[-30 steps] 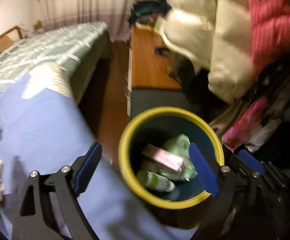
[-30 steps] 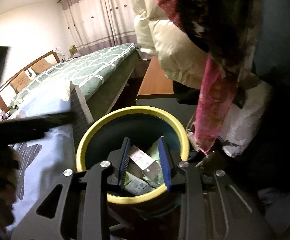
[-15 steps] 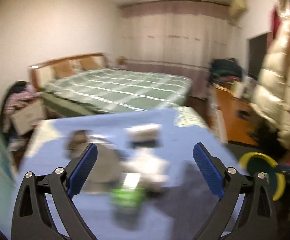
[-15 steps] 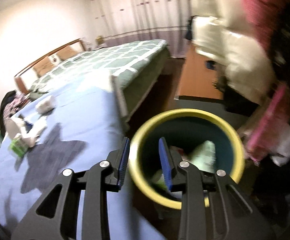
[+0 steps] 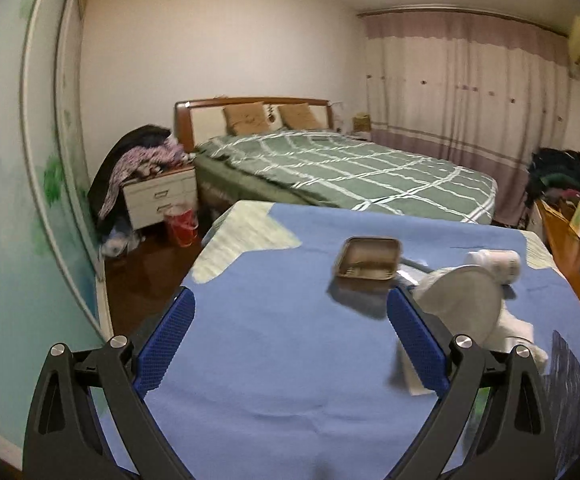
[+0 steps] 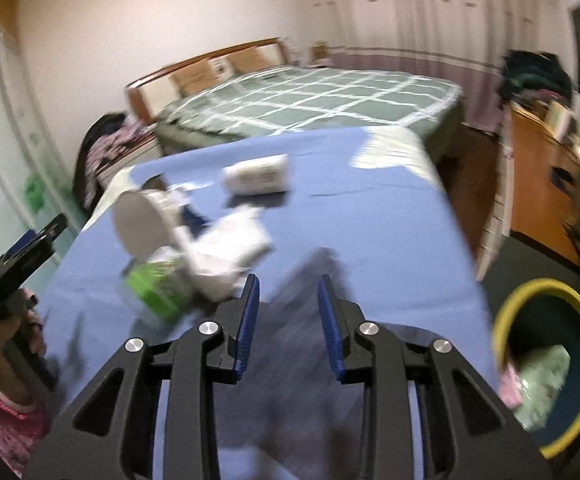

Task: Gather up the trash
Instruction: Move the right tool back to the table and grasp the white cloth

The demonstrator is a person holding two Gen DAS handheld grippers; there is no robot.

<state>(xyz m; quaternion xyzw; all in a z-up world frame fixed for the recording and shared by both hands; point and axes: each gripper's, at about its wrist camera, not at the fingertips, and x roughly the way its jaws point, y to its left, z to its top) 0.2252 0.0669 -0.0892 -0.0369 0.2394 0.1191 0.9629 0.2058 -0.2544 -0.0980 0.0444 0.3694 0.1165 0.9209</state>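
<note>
Left wrist view: the bench [image 5: 290, 360], under a blue cloth, fills the space between and beyond the left gripper [image 5: 290, 340], whose fingers stand wide apart with nothing between them. A metal tin [image 5: 368, 258] lies ahead of the fingers; a white paper cup [image 5: 460, 304] lies on its side just past the right finger. Right wrist view: the right gripper [image 6: 285, 312] has its fingers narrowly apart, empty. The trash bin [image 6: 546, 364], right of the fingers, holds crumpled green and pink trash. A green packet [image 6: 157, 284] lies left of them.
</note>
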